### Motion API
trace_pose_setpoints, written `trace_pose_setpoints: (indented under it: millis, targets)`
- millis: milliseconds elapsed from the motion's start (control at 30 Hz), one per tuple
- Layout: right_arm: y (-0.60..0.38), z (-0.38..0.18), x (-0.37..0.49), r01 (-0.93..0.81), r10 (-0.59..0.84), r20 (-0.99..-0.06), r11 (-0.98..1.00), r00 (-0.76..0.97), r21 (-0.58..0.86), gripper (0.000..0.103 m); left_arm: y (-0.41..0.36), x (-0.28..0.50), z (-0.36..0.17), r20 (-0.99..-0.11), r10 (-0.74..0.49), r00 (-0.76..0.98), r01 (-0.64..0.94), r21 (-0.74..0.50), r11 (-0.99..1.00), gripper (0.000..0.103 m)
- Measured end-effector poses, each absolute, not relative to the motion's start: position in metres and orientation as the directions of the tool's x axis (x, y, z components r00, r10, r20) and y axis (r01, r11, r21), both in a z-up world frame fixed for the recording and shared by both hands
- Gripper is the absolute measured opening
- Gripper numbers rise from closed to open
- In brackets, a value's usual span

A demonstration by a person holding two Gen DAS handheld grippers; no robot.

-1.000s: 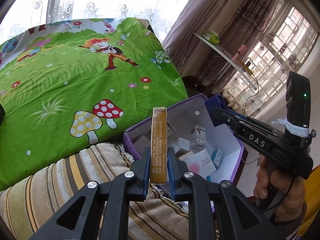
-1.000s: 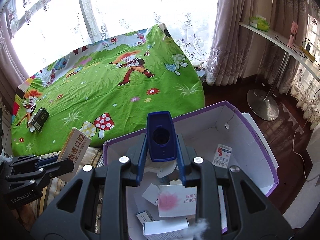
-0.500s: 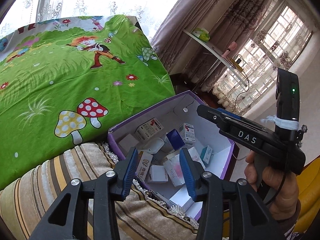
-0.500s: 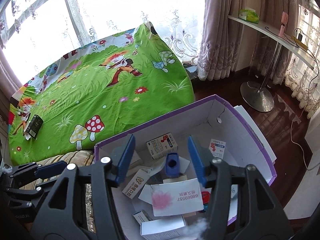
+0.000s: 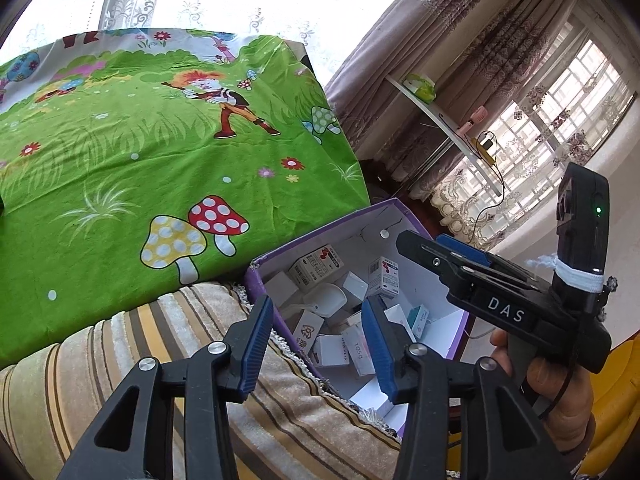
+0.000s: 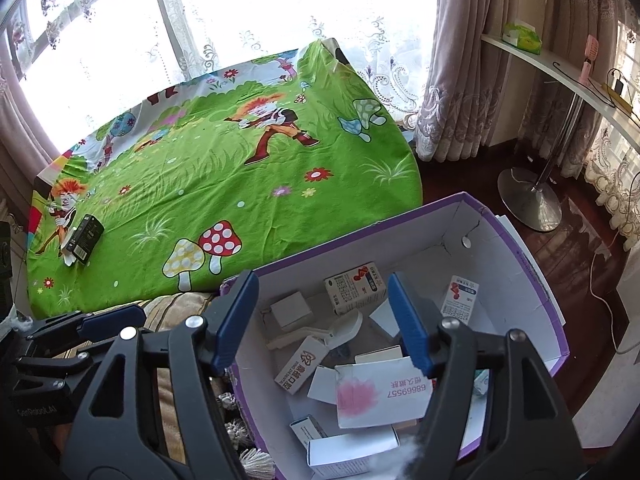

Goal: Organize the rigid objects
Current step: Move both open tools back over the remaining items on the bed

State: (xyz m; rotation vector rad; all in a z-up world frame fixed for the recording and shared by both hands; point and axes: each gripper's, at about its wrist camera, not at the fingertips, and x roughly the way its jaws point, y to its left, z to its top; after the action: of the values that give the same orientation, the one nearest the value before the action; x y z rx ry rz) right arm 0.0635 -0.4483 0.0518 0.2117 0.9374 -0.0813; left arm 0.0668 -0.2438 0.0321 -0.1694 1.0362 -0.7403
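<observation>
Both the left gripper (image 5: 318, 344) and right gripper (image 6: 326, 320) hang spread and empty over the purple box (image 6: 536, 280), where small cartons (image 6: 354, 292) lie collected; one dark packet (image 6: 85, 238) remains on the green sheet (image 6: 224, 184).

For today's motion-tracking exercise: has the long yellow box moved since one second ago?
Yes. It left the left gripper, now open, and lies inside the purple box.

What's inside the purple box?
Inside the purple box: loose small cartons, a white scoop, a pink-printed card on top. Whatever is under the pile is covered.
</observation>
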Motion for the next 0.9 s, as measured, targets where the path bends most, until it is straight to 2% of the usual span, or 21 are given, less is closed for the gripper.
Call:
trace_pose_setpoints:
  millis: [267,900]
  targets:
    - [-0.406,0.055,0.074,0.064,0.072,-0.812,0.989,0.580,0.133,0.078,-0.189,0.086,0.035,-0.724,-0.573,0.384,0.369,-0.448,0.814,0.050]
    - [-0.305,0.060,0.108,-0.149,0.181,-0.828,0.982,0.530,0.119,0.080,-0.031,0.130,0.022,-0.764,-0.369,0.529,0.018,-0.424,0.905,0.057]
